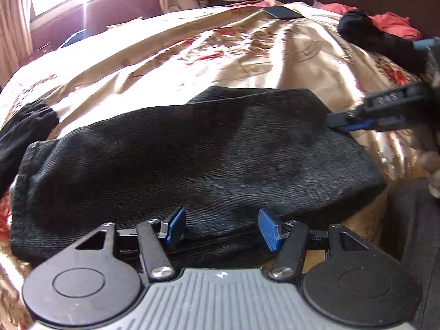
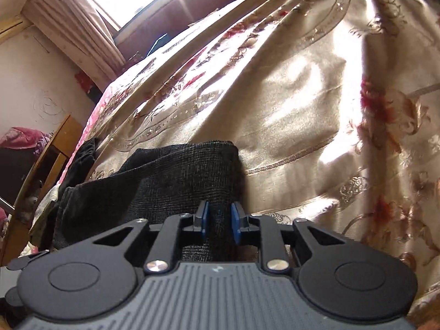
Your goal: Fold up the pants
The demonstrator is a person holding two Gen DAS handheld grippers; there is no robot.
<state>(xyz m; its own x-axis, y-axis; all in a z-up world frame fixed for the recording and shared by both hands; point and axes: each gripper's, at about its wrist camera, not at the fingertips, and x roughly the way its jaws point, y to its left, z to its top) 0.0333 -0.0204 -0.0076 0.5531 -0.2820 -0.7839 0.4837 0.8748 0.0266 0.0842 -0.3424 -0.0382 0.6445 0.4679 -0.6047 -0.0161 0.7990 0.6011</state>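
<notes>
Black pants (image 1: 192, 159) lie folded in a thick flat stack on the beige flowered bedspread (image 1: 220, 55). My left gripper (image 1: 222, 228) hovers over the near edge of the stack, open, with its blue pads wide apart and only fabric beneath them. My right gripper (image 1: 341, 122) comes in from the right at the far right corner of the stack. In the right wrist view the pants (image 2: 165, 181) run under that gripper (image 2: 220, 220). Its blue pads stand a little apart with a strip of the fabric lying between them.
A second black garment (image 1: 24, 126) lies at the left edge of the bed. At the far right are a black bundle (image 1: 371, 35) and red cloth (image 1: 393, 24), with a dark flat object (image 1: 283, 12) near the headboard. A wooden frame (image 2: 49, 151) stands beside the bed.
</notes>
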